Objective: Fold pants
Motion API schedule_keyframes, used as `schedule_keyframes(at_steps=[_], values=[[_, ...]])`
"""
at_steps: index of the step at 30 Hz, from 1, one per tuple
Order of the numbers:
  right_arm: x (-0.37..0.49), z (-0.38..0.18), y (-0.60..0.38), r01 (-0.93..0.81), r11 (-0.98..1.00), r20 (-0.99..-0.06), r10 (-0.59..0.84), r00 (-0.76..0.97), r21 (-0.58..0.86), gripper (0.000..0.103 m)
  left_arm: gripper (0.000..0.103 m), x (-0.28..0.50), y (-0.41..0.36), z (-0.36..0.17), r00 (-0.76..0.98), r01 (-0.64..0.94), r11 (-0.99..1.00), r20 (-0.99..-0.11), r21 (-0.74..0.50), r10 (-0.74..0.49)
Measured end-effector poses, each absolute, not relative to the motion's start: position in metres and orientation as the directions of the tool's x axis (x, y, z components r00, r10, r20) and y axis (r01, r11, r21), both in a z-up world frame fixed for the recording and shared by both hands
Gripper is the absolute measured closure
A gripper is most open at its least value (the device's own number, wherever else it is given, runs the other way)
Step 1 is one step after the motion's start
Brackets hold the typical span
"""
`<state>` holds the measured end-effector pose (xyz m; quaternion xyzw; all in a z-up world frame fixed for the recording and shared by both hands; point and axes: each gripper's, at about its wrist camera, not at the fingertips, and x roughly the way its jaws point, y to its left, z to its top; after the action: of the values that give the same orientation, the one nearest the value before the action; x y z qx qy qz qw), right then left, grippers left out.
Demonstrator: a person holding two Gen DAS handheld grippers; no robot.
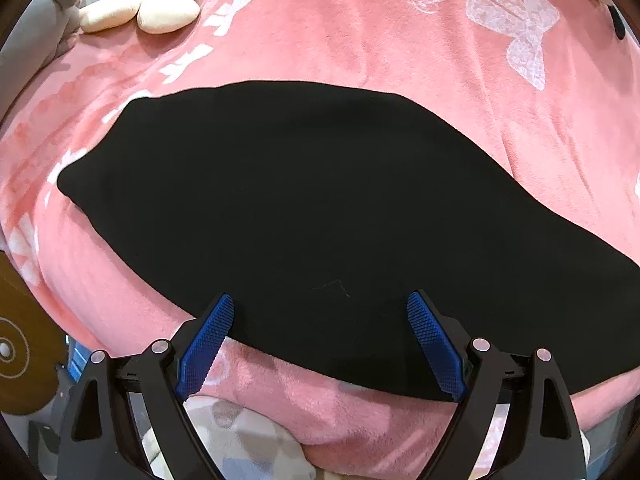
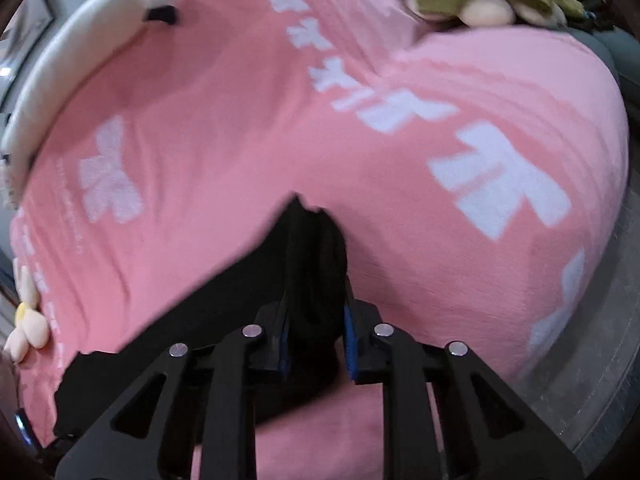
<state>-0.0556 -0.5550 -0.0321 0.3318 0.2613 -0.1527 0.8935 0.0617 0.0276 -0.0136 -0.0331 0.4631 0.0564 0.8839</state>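
Right gripper (image 2: 316, 320) pinched tight on bunched black pants (image 1: 304, 200); one pair, on pink blanket (image 1: 360, 40)
Left gripper (image 1: 320, 344) spread wide, empty, tilted down over pants' near edge; two plush toys far.

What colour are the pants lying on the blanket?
Plain black pants, clearest in the left wrist view.

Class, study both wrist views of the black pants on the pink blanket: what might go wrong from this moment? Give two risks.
1. The right tool pinches a thick bunch of the black pants at one end; several layers may lift together, or some may slip out.
2. The left tool stands open over the near edge, so the soft pink blanket beneath could get caught with it.
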Motion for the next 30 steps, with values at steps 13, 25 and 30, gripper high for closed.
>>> schedule_keyframes(at_steps=[13,25,30], values=[[0.046,0.044,-0.302,-0.085,0.879,-0.43,0.312,0.847,0.47,0.084,0.017,0.049,0.061,-0.011,0.59,-0.095,0.986,-0.806,-0.14,-0.057],[0.071,-0.037,-0.137,-0.197,0.964,-0.7,0.266,0.663,0.179,0.072,0.017,0.033,0.128,-0.019,0.602,-0.168,0.954,-0.792,-0.247,-0.099],[0.078,-0.032,-0.128,-0.182,0.973,-0.724,0.225,0.652,0.139,0.082,0.017,0.032,0.132,-0.021,0.617,-0.157,0.953,-0.779,-0.259,-0.11]])
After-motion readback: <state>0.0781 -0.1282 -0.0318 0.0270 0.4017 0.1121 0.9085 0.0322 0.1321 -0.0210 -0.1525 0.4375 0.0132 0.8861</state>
